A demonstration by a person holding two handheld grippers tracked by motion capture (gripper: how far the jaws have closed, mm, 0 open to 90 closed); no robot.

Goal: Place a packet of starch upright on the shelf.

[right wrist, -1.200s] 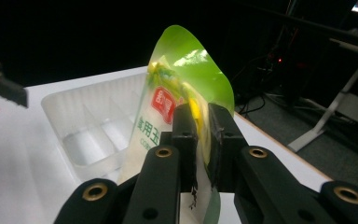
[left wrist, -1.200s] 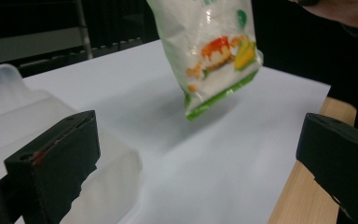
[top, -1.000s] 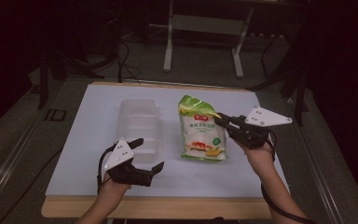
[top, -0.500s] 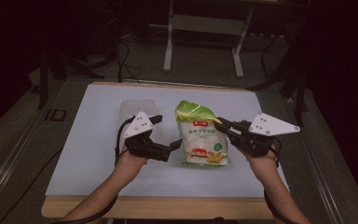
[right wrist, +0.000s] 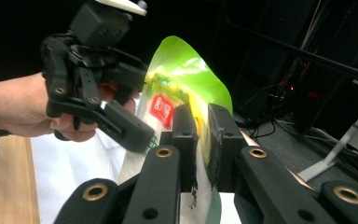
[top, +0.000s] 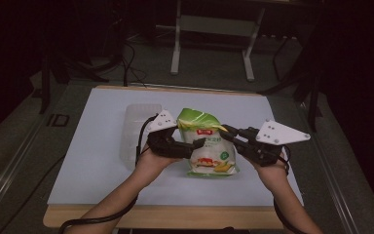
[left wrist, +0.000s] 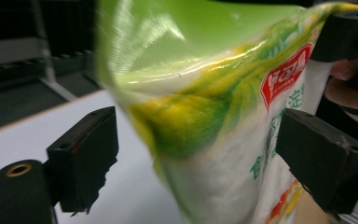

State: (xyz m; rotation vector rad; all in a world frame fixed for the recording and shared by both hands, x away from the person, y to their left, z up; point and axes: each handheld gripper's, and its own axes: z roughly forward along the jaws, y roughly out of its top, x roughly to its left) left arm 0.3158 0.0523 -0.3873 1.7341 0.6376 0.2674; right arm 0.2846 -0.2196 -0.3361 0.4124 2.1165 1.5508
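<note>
Glossy green-and-white plastic food pouch (top: 207, 146) held upright. Right gripper (right wrist: 199, 135) pinches its thin edge; left gripper (left wrist: 196, 154) gapes wide around its crinkly body.

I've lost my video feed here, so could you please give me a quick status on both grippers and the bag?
Right gripper shut on green bag edge. Left gripper open, jaws astride bag. Clear container behind left hand, not obstructing.
</note>
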